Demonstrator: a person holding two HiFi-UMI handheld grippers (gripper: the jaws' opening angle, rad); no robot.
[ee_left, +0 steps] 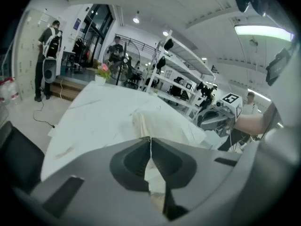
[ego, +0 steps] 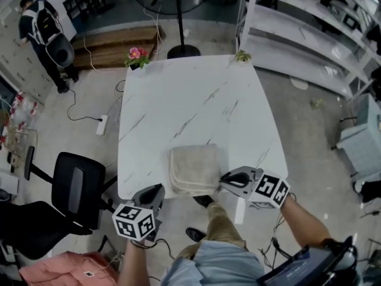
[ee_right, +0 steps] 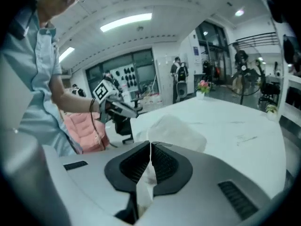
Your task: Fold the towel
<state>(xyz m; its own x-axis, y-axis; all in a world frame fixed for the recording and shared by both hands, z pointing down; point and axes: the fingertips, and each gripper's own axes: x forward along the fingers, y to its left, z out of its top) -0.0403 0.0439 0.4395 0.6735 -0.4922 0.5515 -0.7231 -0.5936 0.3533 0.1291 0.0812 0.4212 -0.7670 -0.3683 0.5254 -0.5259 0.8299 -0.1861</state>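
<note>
A beige towel (ego: pixel 193 168), folded into a thick square, lies at the near edge of the white marble table (ego: pixel 190 100). My left gripper (ego: pixel 157 189) hangs just off the table's front edge, to the left of the towel's near corner, jaws shut and empty. My right gripper (ego: pixel 222 179) is by the towel's near right corner, also shut with nothing gripped. In the left gripper view the towel (ee_left: pixel 155 121) lies ahead of the shut tips (ee_left: pixel 150 138). The right gripper view shows the towel (ee_right: pixel 176 131) beyond its closed jaws (ee_right: pixel 150 143).
A black office chair (ego: pixel 74 186) stands left of the table, with a pink garment (ego: pixel 59 270) below it. A flower pot (ego: pixel 137 56) sits at the table's far left corner, a fan stand (ego: pixel 181 49) behind it. White shelving (ego: pixel 309 28) lines the right. A person (ego: pixel 41 34) stands far left.
</note>
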